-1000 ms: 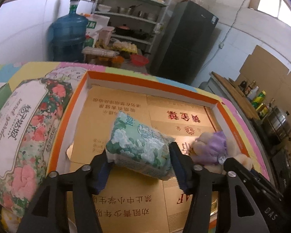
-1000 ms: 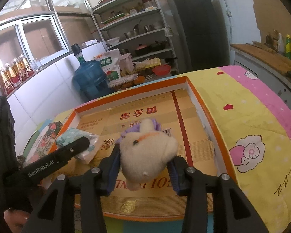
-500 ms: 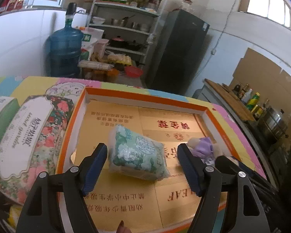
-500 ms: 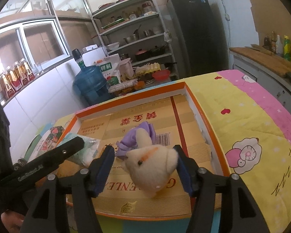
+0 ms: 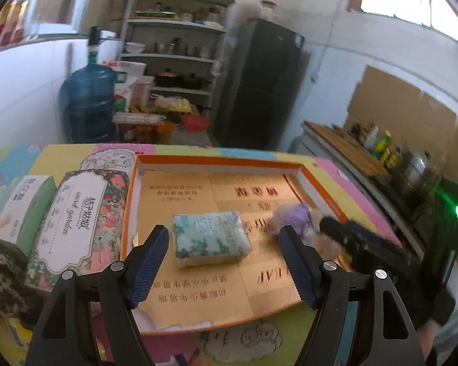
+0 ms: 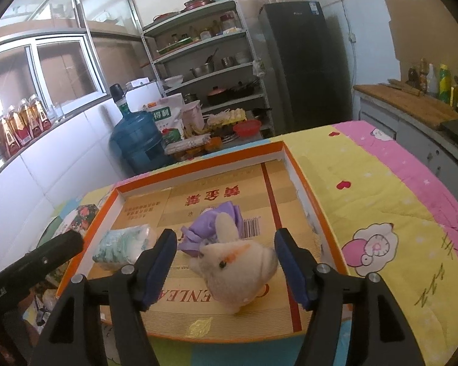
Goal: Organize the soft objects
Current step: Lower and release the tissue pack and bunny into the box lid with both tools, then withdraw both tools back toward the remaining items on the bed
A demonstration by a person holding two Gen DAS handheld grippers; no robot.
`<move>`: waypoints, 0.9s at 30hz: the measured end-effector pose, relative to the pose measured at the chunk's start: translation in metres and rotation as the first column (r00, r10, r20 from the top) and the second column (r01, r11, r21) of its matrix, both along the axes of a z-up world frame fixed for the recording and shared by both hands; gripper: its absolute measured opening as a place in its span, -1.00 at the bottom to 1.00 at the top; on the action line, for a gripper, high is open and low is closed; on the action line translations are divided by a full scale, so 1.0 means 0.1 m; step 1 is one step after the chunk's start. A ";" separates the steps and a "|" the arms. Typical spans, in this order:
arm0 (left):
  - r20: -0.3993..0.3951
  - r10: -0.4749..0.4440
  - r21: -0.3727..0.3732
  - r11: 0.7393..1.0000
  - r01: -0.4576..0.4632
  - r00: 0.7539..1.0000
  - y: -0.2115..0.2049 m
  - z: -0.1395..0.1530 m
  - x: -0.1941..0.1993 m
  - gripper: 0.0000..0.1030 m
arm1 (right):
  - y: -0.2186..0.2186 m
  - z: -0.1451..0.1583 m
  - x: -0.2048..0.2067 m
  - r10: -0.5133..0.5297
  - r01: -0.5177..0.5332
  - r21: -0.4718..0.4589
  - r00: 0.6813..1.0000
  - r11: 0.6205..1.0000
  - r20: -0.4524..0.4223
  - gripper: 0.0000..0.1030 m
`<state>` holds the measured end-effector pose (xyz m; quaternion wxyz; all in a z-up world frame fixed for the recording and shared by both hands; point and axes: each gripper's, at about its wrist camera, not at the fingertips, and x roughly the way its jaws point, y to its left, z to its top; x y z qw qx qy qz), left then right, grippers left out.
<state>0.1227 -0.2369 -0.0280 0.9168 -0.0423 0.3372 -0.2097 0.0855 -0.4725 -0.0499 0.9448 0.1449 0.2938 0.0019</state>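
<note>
A green floral tissue pack [image 5: 209, 238] lies flat in the orange-rimmed cardboard tray [image 5: 216, 161]. My left gripper [image 5: 224, 262] is open and empty, raised just in front of the pack. A cream plush rabbit in a purple dress [image 6: 235, 262] lies in the tray [image 6: 198, 164] to the right of the pack [image 6: 123, 242]. My right gripper [image 6: 226, 265] is open with its jaws either side of the rabbit, not touching it. In the left wrist view the rabbit [image 5: 293, 218] is partly hidden behind the right gripper.
A large floral tissue package [image 5: 73, 219] and a green-white one [image 5: 24, 207] lie left of the tray on the patterned cloth [image 6: 381, 201]. A patterned soft item [image 5: 0, 277] sits at the near left. A water jug [image 6: 137, 143], shelves and fridge stand behind.
Both grippers opened, releasing the tissue pack and the rabbit into the tray, then drew back and up. The two objects now rest on the tray floor.
</note>
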 end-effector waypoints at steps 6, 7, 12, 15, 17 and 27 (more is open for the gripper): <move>0.026 -0.014 0.060 0.998 0.013 1.000 0.08 0.02 -0.15 0.47 | 0.12 0.09 -0.06 0.005 -0.005 -0.039 1.000 0.999 0.000 0.28; 0.046 -0.007 0.069 0.998 0.004 0.999 0.10 0.03 -0.20 0.47 | 0.14 0.10 -0.07 0.007 -0.007 -0.040 1.000 0.999 -0.001 0.28; 0.116 0.020 0.088 0.996 -0.030 0.993 0.25 0.11 -0.37 0.48 | 0.28 0.20 -0.19 0.013 -0.013 -0.043 1.000 0.999 0.020 0.28; 0.118 0.017 0.089 0.996 -0.027 0.993 0.35 0.13 -0.43 0.48 | 0.39 0.25 -0.28 0.020 -0.019 -0.048 0.999 0.999 0.037 0.28; 0.111 0.015 0.077 0.997 -0.023 0.994 0.44 0.14 -0.47 0.48 | 0.48 0.29 -0.33 0.034 -0.032 -0.051 0.998 0.998 0.045 0.28; 0.156 0.077 0.027 0.996 -0.082 0.985 0.92 0.27 -0.69 0.48 | 0.99 0.45 -0.45 0.117 -0.111 -0.092 0.991 0.990 0.067 0.28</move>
